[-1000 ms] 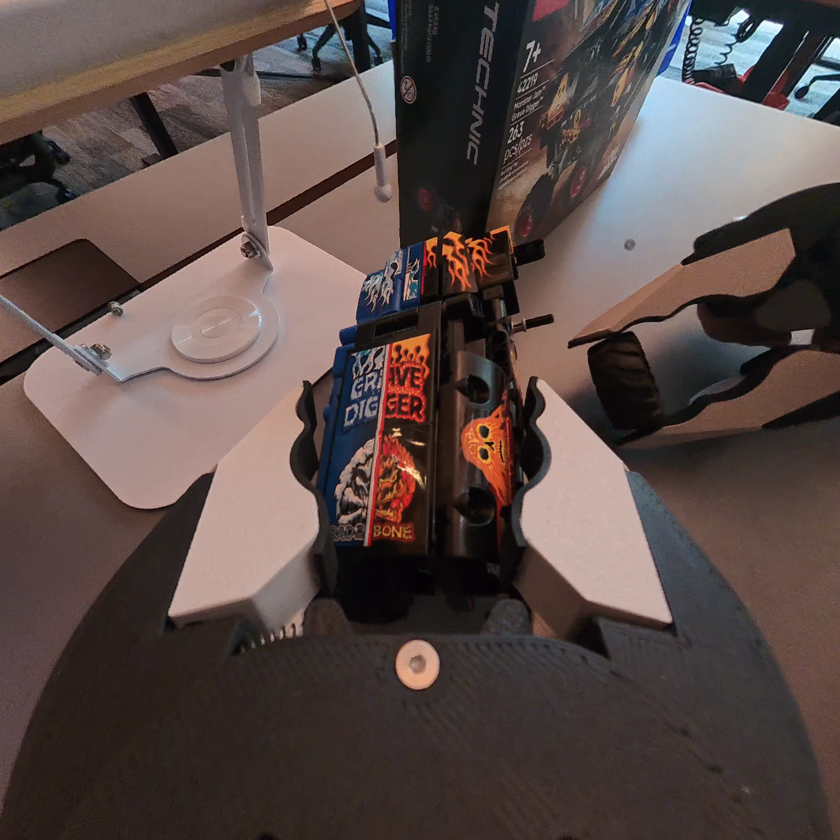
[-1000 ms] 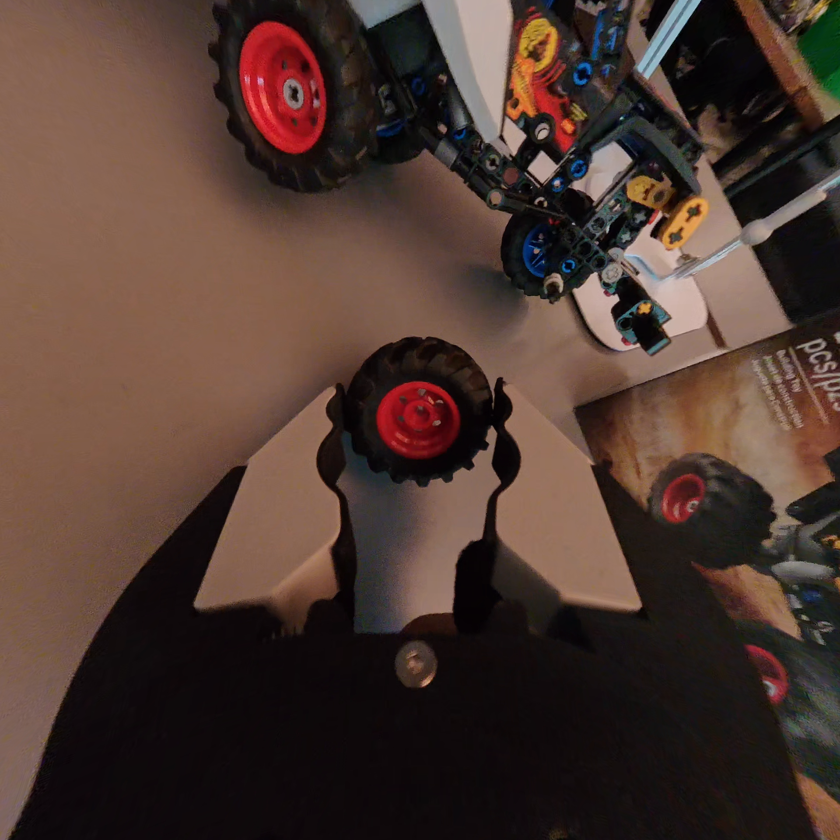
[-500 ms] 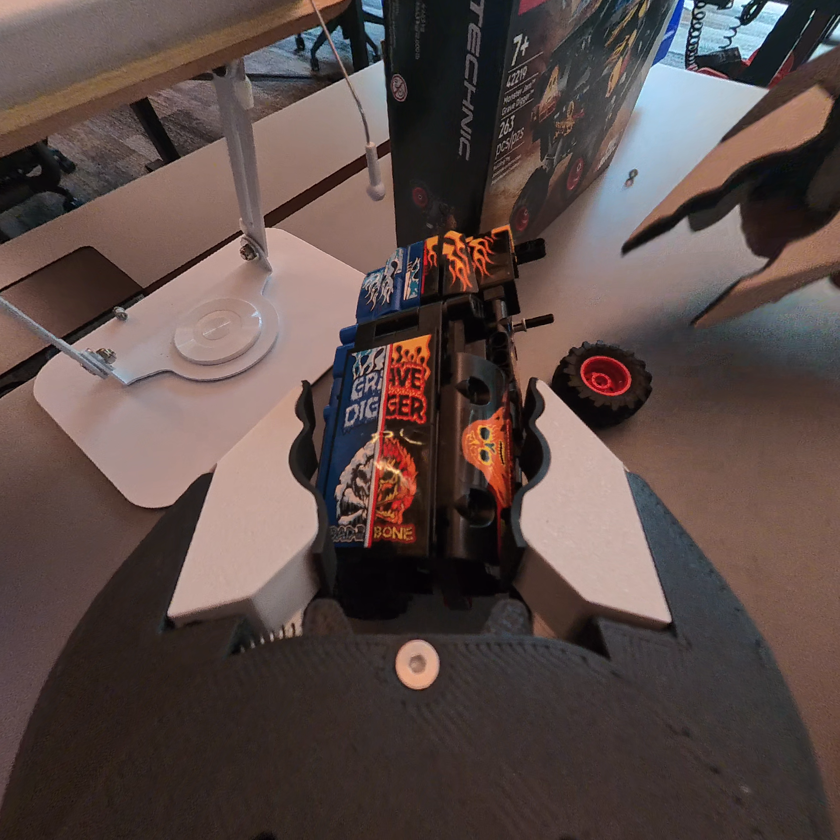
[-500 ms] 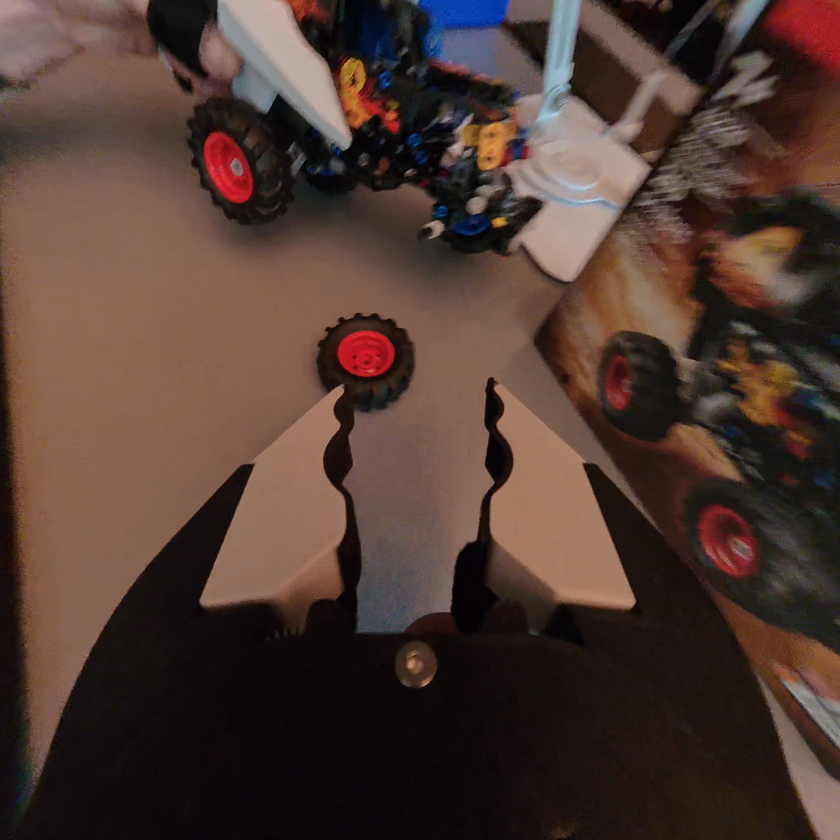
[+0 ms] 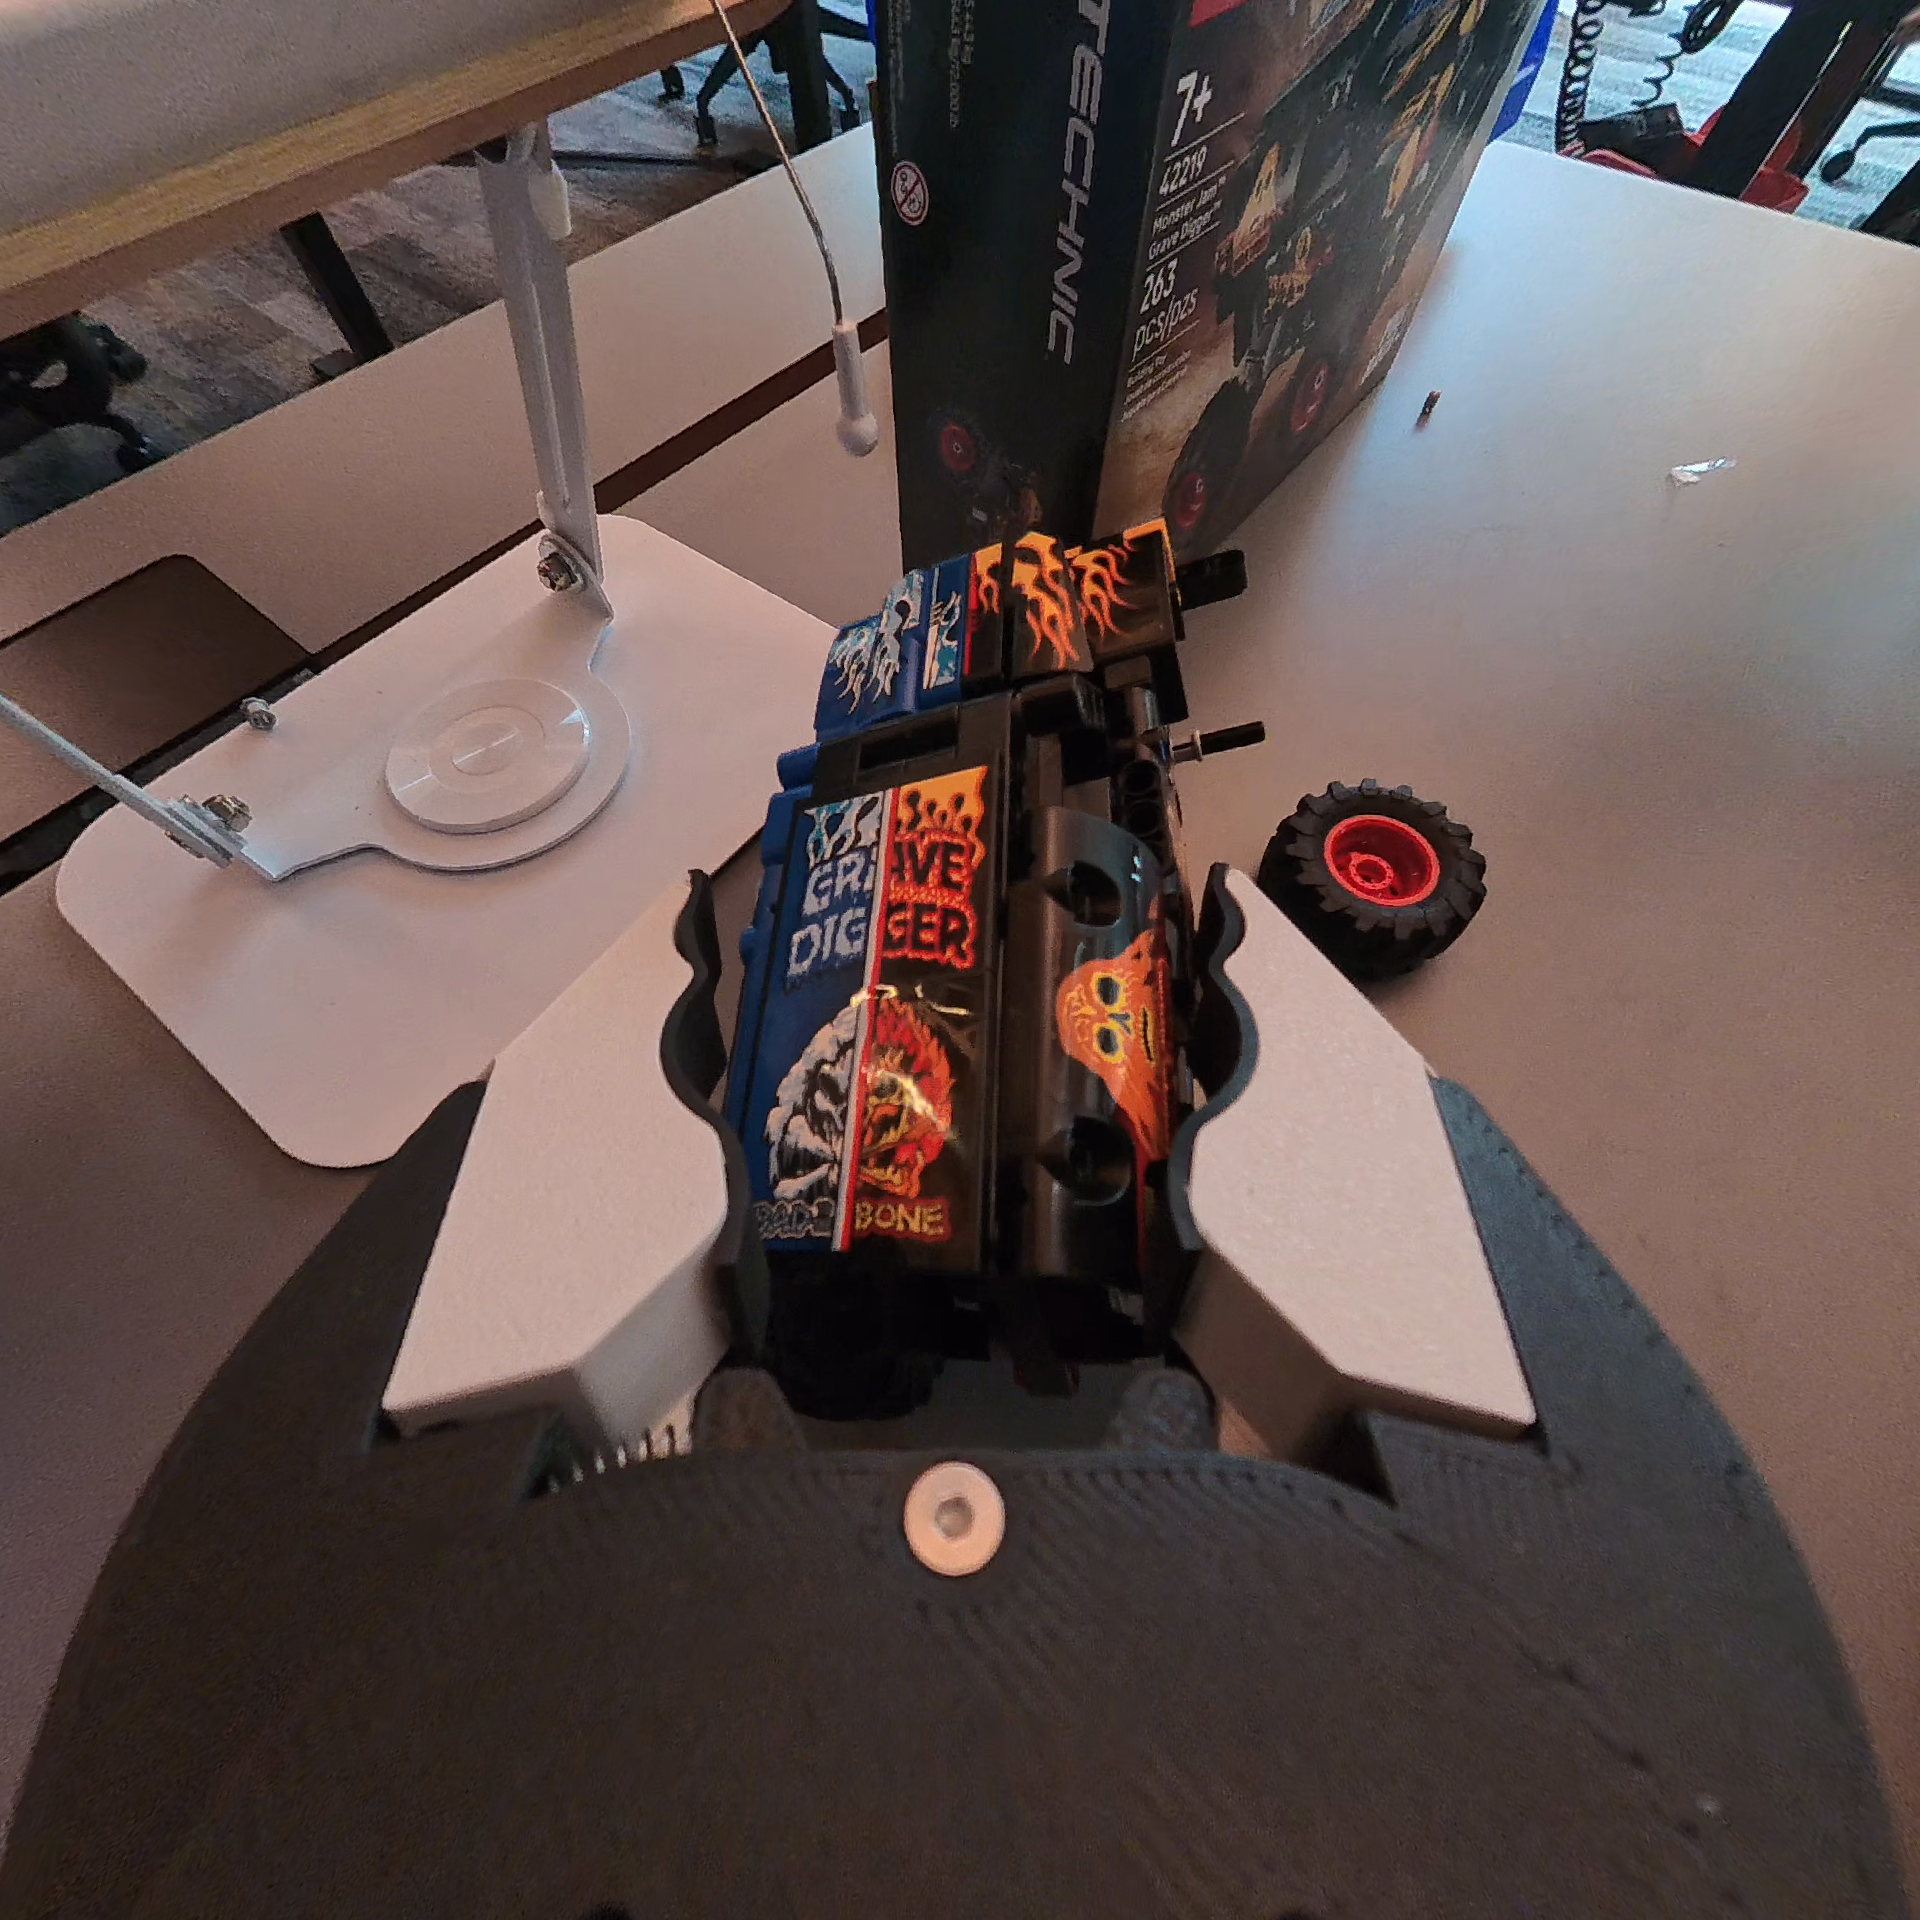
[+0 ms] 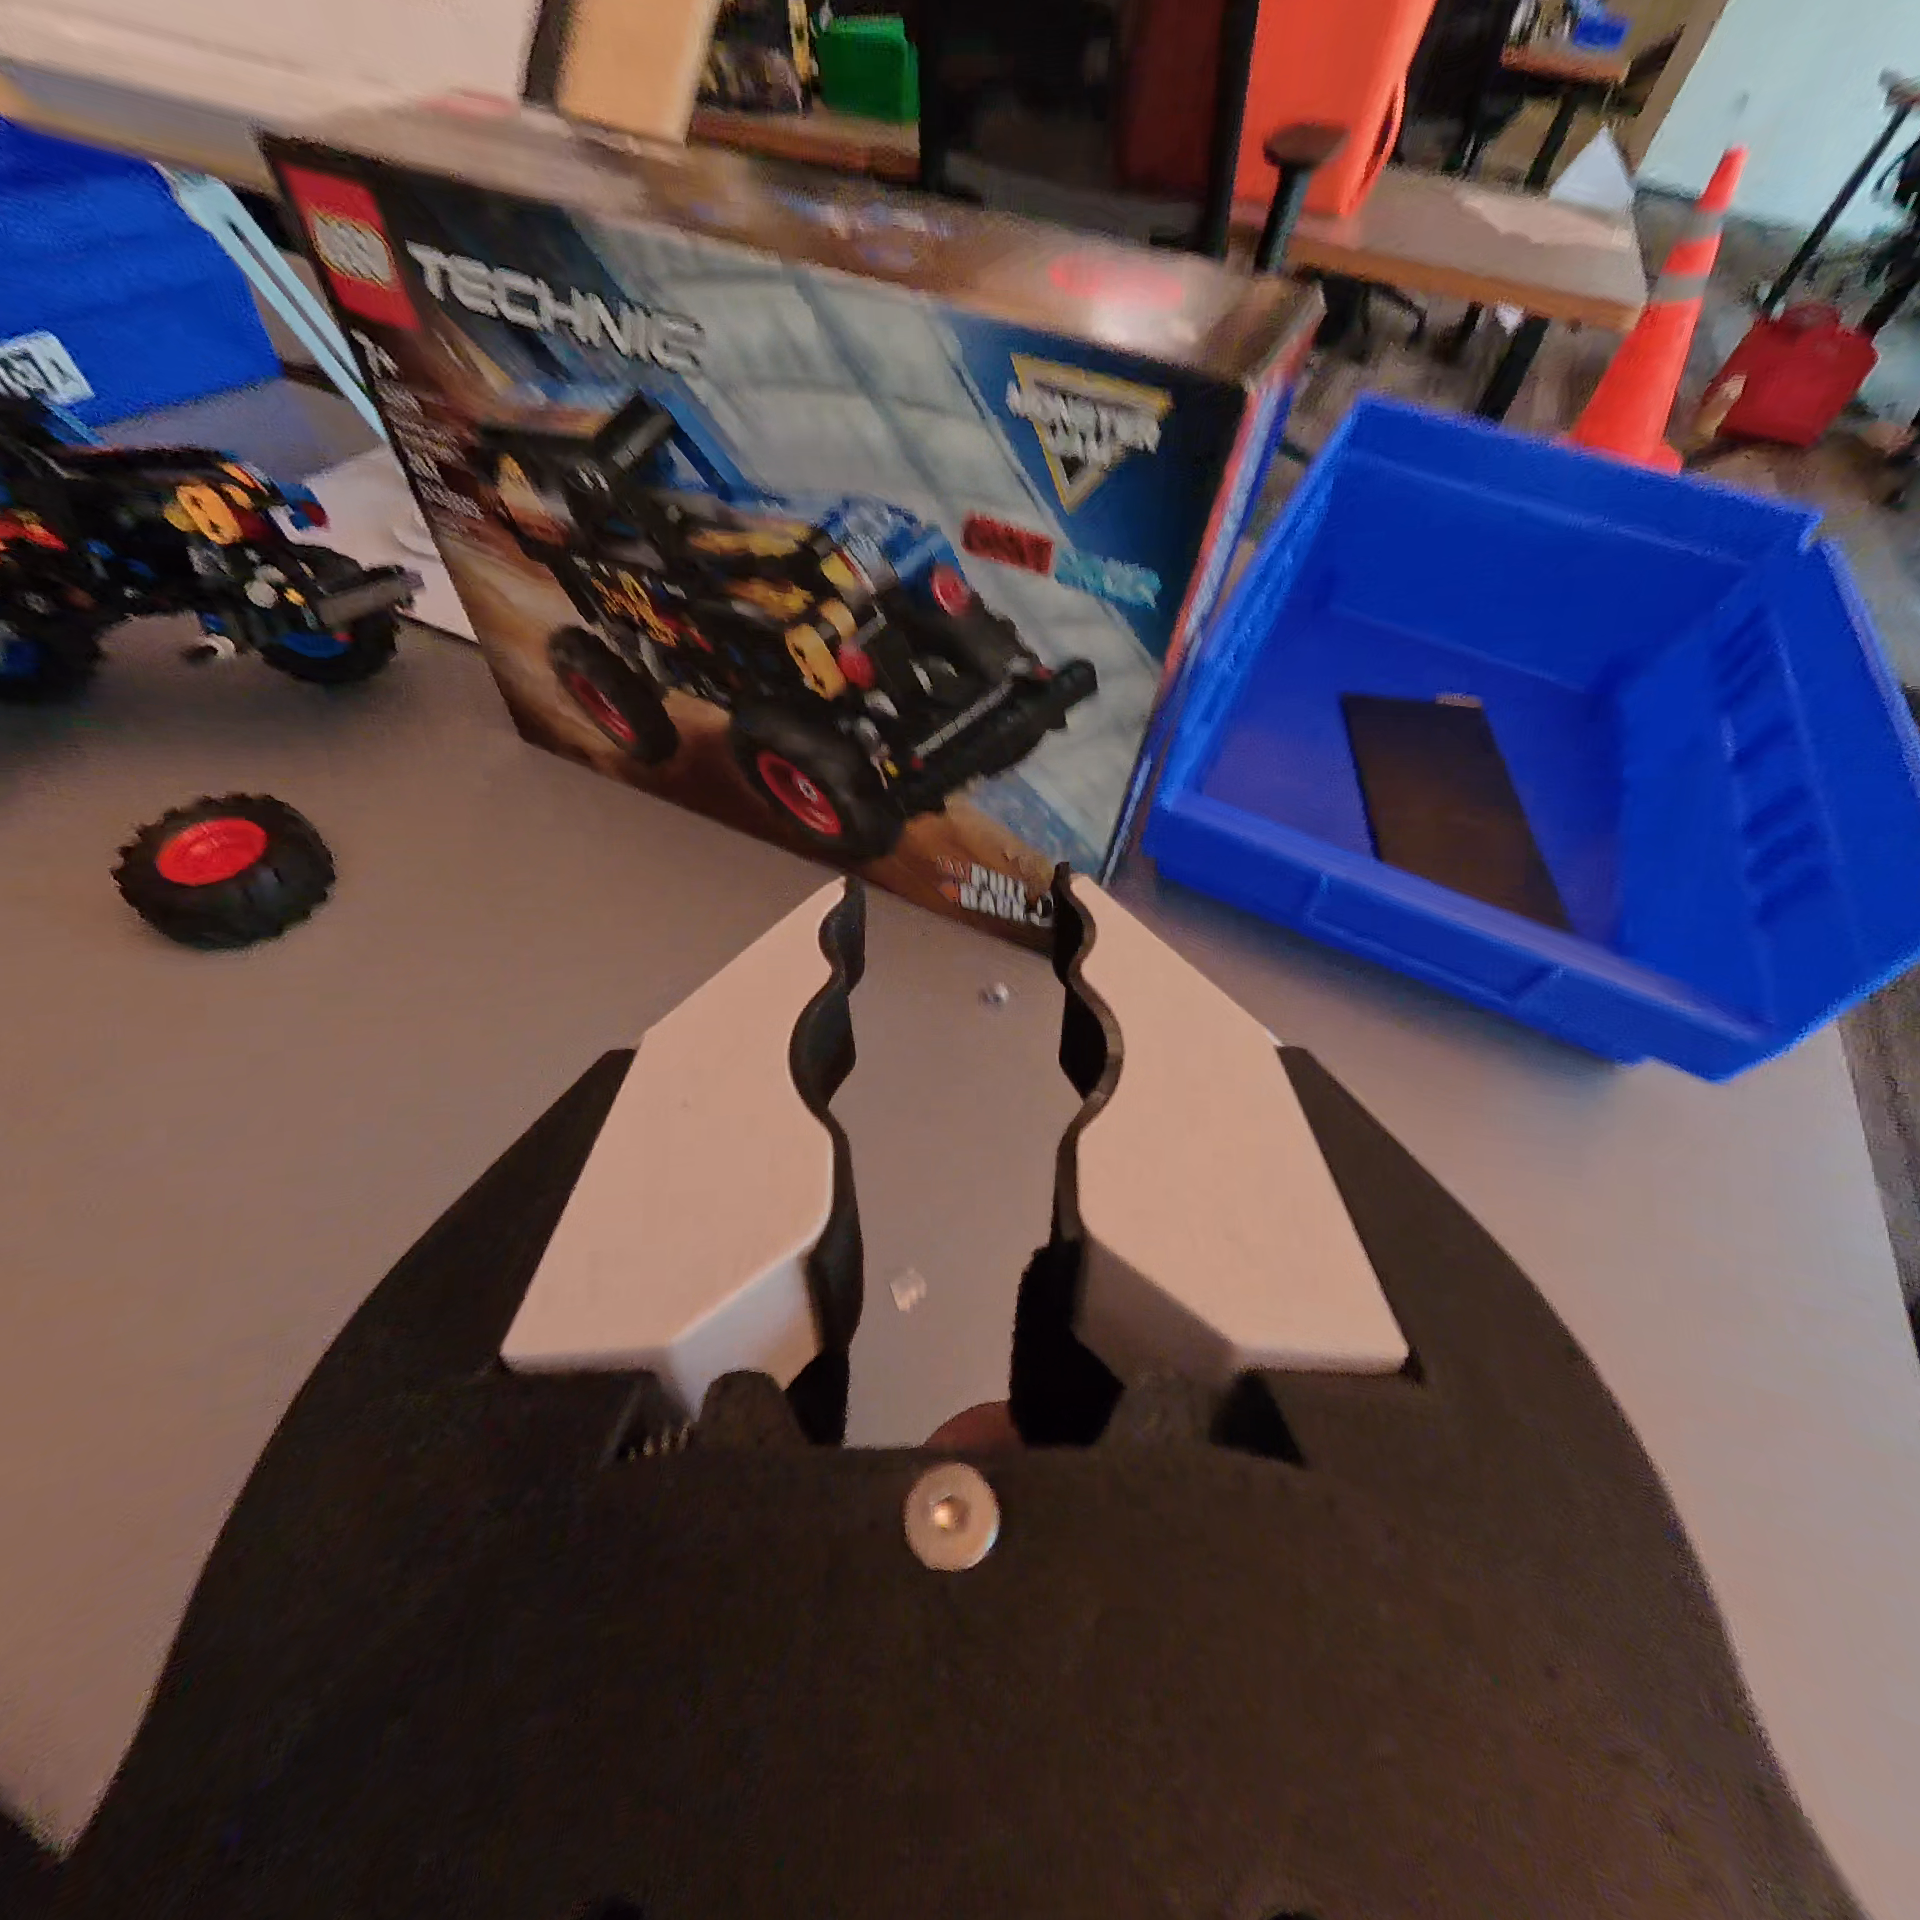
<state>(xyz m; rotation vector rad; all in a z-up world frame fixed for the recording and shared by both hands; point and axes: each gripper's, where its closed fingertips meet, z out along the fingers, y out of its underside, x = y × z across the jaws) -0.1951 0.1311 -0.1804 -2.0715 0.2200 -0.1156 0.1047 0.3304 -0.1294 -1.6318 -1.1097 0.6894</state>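
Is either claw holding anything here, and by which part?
The left claw clamps the toy truck across the sides of its body. The right claw is open and empty.

Your right claw [image 6: 954,914] hangs above the grey worktop [image 6: 520,1039], its two fingers parted with nothing between them but bare surface and a couple of tiny specks. Just past the fingertips stands a toy-kit box [image 6: 790,540], upright, with a monster truck pictured on its face. Right of the box sits a blue bin [image 6: 1351,894] with a dark flat card [image 6: 1455,810] inside. Far left, a loose black wheel with a red hub [image 6: 223,868] lies flat, and behind it the partly built truck [image 6: 177,561].
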